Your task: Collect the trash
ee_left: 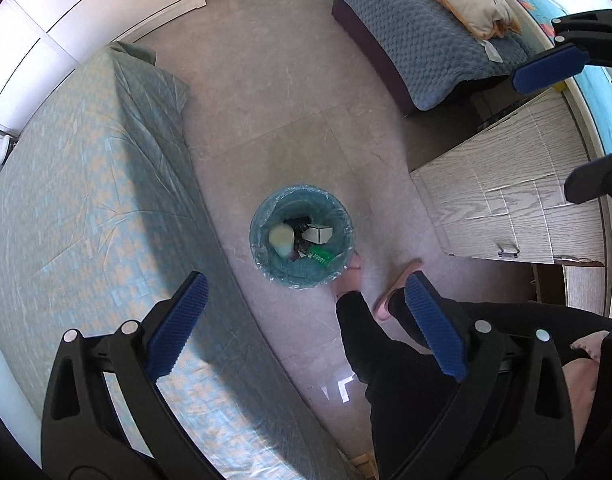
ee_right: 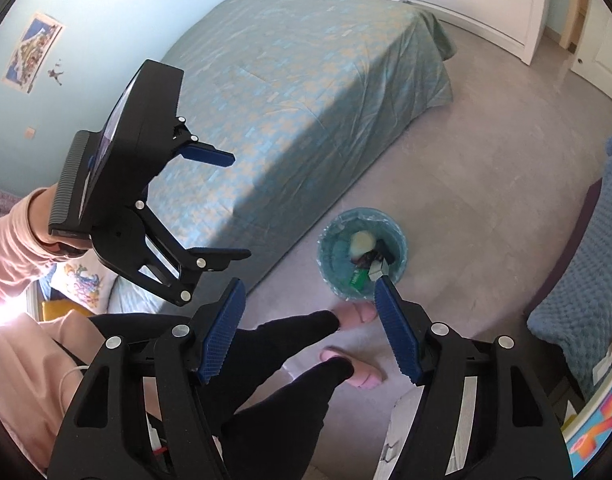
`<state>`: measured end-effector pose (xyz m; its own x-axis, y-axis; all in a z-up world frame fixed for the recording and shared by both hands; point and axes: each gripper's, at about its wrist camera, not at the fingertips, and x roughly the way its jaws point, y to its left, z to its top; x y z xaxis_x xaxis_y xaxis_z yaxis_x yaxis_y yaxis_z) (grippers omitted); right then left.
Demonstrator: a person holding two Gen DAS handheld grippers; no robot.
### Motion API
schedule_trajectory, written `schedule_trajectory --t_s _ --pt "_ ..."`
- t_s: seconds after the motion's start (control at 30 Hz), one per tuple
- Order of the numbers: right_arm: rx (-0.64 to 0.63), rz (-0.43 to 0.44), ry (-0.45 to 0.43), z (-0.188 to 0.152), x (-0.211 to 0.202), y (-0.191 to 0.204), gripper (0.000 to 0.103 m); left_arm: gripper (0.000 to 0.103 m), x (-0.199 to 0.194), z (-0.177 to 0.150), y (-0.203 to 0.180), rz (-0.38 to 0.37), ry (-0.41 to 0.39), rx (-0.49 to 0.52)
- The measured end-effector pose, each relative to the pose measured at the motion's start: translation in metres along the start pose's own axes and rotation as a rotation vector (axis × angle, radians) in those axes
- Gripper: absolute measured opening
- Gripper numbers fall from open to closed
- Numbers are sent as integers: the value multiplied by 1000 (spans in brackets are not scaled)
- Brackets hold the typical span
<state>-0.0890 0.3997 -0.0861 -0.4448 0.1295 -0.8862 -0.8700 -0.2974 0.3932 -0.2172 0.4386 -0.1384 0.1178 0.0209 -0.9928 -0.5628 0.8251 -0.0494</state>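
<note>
Both grippers' blue fingers stand spread with nothing between them: left gripper [ee_left: 306,320] low in its frame, right gripper [ee_right: 310,320] likewise. Centre of the left view, the trash bin [ee_left: 301,236] holds a white box [ee_left: 318,233], cup [ee_left: 281,240] and green packet [ee_left: 321,257]. Only the right view shows the left gripper from outside, at left over the bed [ee_right: 306,92].

No text can be read; the green packet's [ee_left: 321,257] print is blurred

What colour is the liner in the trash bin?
Translucent blue-green, lining the trash bin; clearest in the left wrist view.
</note>
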Motion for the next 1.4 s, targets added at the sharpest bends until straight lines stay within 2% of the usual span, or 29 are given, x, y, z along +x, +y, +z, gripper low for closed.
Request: schedule_trajectory --t_s 0.87,1.03,1.27,1.4 --pt "88 -48 -77 -31 -37 -15 68 96 -18 19 -26 20 -57 49" --pt "130 -58 -123 -38 -49 -18 74 96 -26 25 -33 54 -81 55" --pt "230 -82 -218 -60 -75 -26 82 96 -34 38 -49 58 -93 70" --pt "317 -117 -260 -81 -87 -34 87 96 -41 49 -69 50 -119 119"
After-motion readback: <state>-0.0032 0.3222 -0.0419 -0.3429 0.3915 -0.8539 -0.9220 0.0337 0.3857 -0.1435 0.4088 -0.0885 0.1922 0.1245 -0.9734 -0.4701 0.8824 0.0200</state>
